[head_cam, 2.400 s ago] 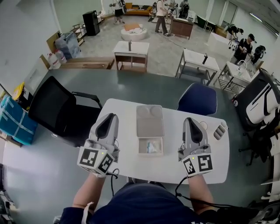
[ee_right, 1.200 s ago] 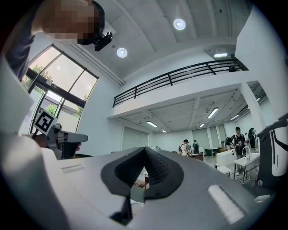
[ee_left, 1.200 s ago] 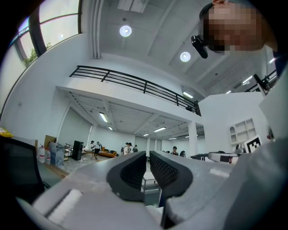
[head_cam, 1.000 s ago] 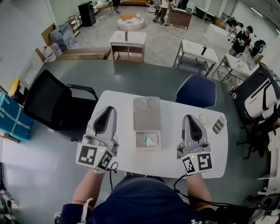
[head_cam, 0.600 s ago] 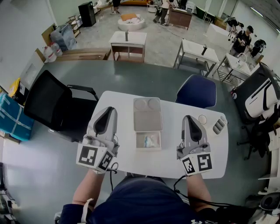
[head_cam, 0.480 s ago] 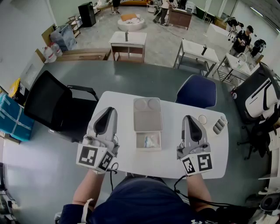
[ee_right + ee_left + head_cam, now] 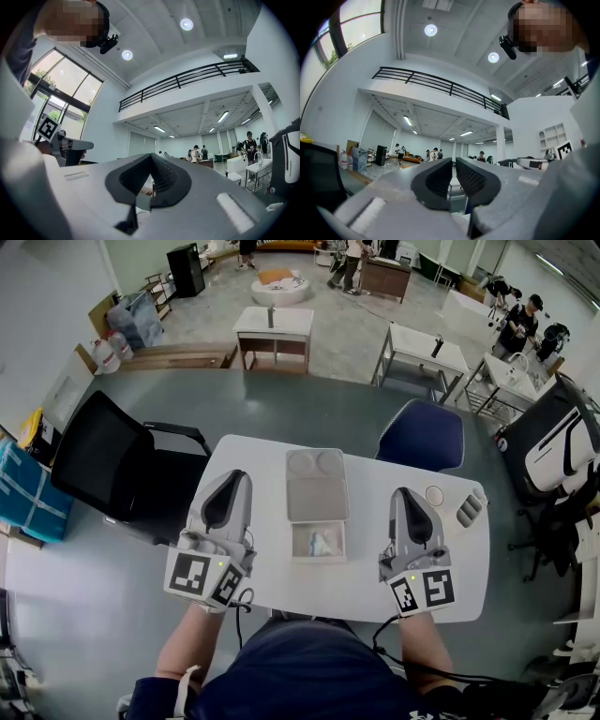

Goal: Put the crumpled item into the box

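square markers [image 7: 438,589] on right gripper [image 7: 405,494]

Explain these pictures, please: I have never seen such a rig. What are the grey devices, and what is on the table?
No robot here: a person holds two hand-operated tools, the left gripper and the right gripper. The wide picture comes from a camera on the person's head, looking down. The other two come from cameras riding on each gripper, looking along its fingers. On the white table lies an open box, its lid folded back, with the crumpled item already inside. The left fingers stand a narrow gap apart, the right ones are shut. Neither gripper holds anything.
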